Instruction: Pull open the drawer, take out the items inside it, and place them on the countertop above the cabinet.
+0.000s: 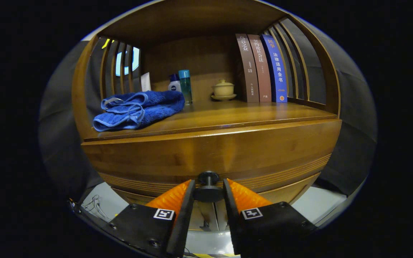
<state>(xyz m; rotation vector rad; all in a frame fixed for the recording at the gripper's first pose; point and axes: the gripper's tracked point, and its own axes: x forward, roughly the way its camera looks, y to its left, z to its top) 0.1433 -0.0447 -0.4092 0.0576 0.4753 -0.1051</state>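
A wooden cabinet fills the view, its drawer front (210, 154) facing me below the countertop (249, 113). A dark round knob (208, 186) sticks out of the drawer front. My gripper (208, 191) has its two fingers closed on either side of that knob, pressing on it. The drawer's inside is hidden. A folded blue towel (138, 109) lies on the countertop, up and to the left of the fingers.
At the back of the countertop stand a small white bottle (174, 84), a teal bottle (185, 86), a lidded tea cup on a saucer (223, 89) and three upright books (262, 68). Slatted wooden sides close the shelf left and right. A pale floor lies below the cabinet.
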